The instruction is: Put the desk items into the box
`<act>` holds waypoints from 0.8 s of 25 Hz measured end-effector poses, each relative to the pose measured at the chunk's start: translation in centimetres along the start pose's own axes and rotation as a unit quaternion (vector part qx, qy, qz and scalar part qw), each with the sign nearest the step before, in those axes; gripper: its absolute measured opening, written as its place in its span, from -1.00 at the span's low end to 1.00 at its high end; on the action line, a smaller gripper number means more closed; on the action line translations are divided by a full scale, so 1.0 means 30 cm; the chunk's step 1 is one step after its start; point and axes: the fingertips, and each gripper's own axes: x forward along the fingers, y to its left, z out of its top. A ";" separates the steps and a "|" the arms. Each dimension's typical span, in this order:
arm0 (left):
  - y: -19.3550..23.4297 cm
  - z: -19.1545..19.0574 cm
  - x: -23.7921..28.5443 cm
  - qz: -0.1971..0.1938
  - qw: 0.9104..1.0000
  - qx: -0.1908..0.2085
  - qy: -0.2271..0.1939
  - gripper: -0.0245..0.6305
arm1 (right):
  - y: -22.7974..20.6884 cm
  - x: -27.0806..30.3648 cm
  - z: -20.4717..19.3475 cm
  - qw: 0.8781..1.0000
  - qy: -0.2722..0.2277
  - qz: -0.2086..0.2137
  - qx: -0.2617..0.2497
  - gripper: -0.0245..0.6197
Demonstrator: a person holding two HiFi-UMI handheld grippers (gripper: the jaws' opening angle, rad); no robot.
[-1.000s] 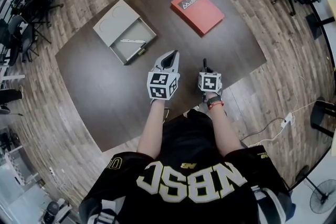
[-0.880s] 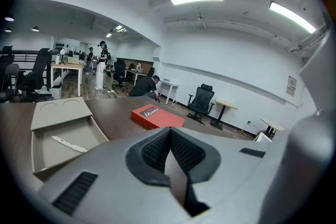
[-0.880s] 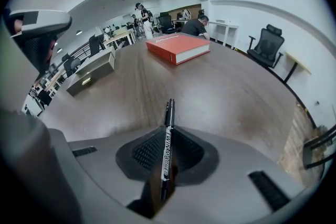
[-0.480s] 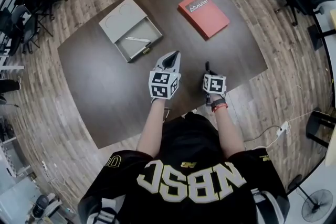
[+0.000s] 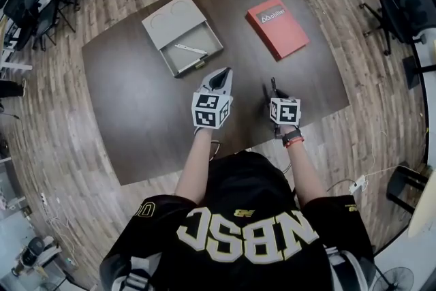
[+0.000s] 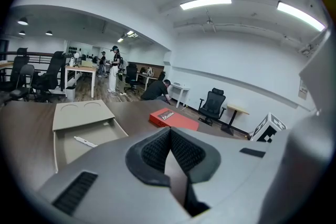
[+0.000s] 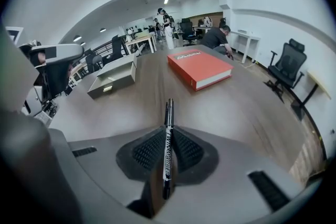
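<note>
Still | right gripper [image 7: 167, 129]: pinching black marker [image 7: 166, 162], over table [image 5: 136, 105], well apart from box [image 5: 170, 17] | left gripper [image 6: 169, 136]: pressed together, empty | both holding position; box, red book [image 5: 277, 27] farther right in head view than a second ago.

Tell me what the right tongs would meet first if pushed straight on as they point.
Probably the bare tabletop: the right tongs, shut on a black marker, aim slightly down at the wood short of the red book, whose near corner lies just beyond. Depth is unclear.
</note>
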 end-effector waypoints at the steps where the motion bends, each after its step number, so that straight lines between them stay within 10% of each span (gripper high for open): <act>1: 0.016 0.003 -0.010 0.006 1.000 -0.002 -0.002 -0.88 | 0.012 0.010 0.003 1.000 0.000 0.009 -0.012 -0.77; 20: 0.363 0.040 -0.188 0.128 0.990 -0.037 -0.037 -0.88 | 0.337 0.111 0.324 0.945 0.002 0.141 -0.294 -0.77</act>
